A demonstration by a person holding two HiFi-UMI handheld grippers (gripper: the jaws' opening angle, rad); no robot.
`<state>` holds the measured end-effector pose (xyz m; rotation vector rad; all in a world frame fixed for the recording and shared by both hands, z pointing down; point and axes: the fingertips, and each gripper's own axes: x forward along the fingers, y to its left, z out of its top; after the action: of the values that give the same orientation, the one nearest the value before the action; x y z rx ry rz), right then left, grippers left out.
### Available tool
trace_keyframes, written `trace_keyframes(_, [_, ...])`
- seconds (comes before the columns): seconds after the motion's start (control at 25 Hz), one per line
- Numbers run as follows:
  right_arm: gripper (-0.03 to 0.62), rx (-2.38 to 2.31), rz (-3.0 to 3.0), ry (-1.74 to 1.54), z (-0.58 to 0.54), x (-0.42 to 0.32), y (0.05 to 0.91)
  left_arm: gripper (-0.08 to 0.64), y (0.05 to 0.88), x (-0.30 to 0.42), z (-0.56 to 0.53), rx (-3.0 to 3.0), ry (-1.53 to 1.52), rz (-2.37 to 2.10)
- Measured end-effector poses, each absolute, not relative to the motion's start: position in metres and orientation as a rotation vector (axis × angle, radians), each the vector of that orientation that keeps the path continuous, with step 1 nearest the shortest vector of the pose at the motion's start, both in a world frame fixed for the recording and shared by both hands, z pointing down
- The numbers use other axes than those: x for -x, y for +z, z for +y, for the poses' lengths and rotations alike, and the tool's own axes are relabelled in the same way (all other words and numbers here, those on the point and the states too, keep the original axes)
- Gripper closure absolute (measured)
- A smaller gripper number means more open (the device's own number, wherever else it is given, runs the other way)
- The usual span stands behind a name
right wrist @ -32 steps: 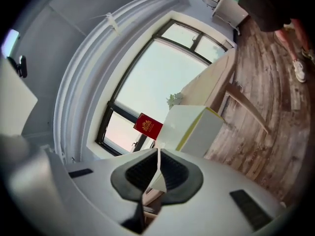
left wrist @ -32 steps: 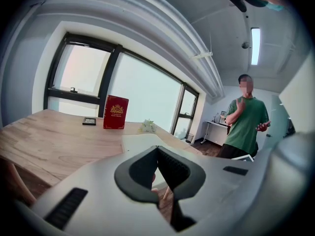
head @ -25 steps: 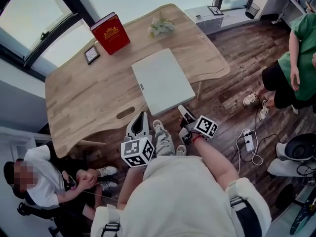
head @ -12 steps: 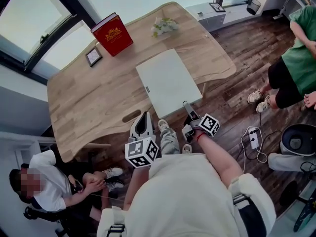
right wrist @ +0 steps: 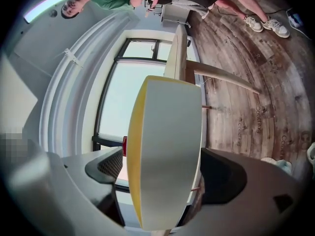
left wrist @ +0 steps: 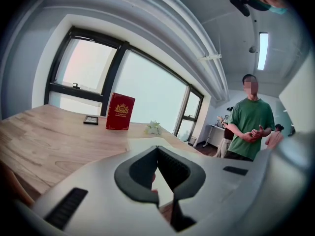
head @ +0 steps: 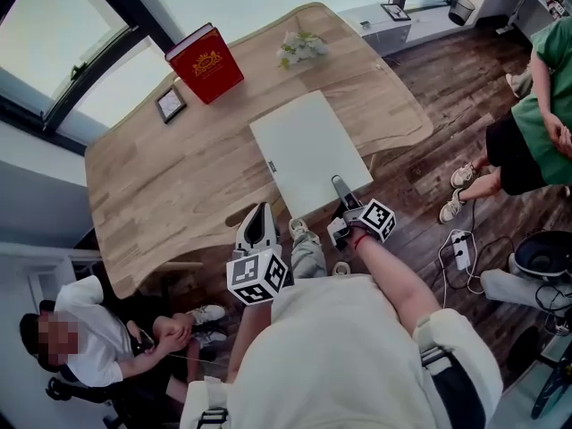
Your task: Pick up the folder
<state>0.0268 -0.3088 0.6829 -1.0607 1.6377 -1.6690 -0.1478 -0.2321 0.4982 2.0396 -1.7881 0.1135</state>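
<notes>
**A:** Where's the white folder (head: 308, 150)?

**B:** Flat on the wooden table (head: 161, 177), with its near edge at the table's lip, right in front of the person. The right gripper (head: 339, 186) is rolled onto its side with that edge between its 2 jaws. They have just been opening and stand spread wide, not pinching.

**A:** And the left gripper (head: 259, 228)?

**B:** Short of the table, jaws pressed together on nothing.

**A:** How to grip well, then?

**B:** I'd slide the right jaws deeper over the edge before closing, 1 pad above and 1 below, then squeeze firmly. A thin, smooth cover probably slips or sags if it's caught only at a corner.

**A:** Anything in the way?

**B:** No. A red book (head: 206, 61), a small frame (head: 170, 104) and flowers (head: 299, 47) sit well apart at the far side. Around it are a dark plank floor (head: 420, 177) and big windows (head: 63, 34). A seated person (head: 80, 347) is at left, and a person in green (head: 545, 105) stands at right.
</notes>
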Motion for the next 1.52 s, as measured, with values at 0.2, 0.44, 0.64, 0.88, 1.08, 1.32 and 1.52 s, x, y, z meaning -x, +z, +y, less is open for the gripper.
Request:
trace_keyframes(0.2, [0.123, 1.065, 1.628, -1.67, -0.322, -0.02, 0.685, 0.538, 0.5, 0.159, -0.235, -2.016, 0.11, -1.805])
trace_keyframes(0.44, [0.124, 1.023, 1.615, -1.666, -0.334, -0.013, 0.683, 0.538, 0.5, 0.169, -0.239, -1.994, 0.101, -1.826])
trace_keyframes(0.64, [0.126, 1.013, 1.61, -1.654, -0.337, -0.013, 0.684, 0.538, 0.502, 0.174, -0.24, -1.983, 0.097, -1.831])
trace_keyframes(0.88, [0.247, 1.02, 1.605, -1.673, -0.336, -0.014, 0.69, 0.538, 0.504, 0.18, -0.239, -1.963, 0.088, -1.838])
trace_keyframes(1.08, [0.281, 1.005, 1.619, -1.669, -0.335, -0.015, 0.688, 0.538, 0.506, 0.182, -0.233, -1.949, 0.086, -1.845])
trace_keyframes(1.32, [0.305, 0.991, 1.64, -1.664, -0.336, -0.017, 0.679, 0.538, 0.505, 0.182, -0.226, -1.94, 0.073, -1.85])
trace_keyframes(1.52, [0.314, 0.971, 1.678, -1.654, -0.333, -0.018, 0.667, 0.538, 0.502, 0.179, -0.221, -1.944, 0.056, -1.853])
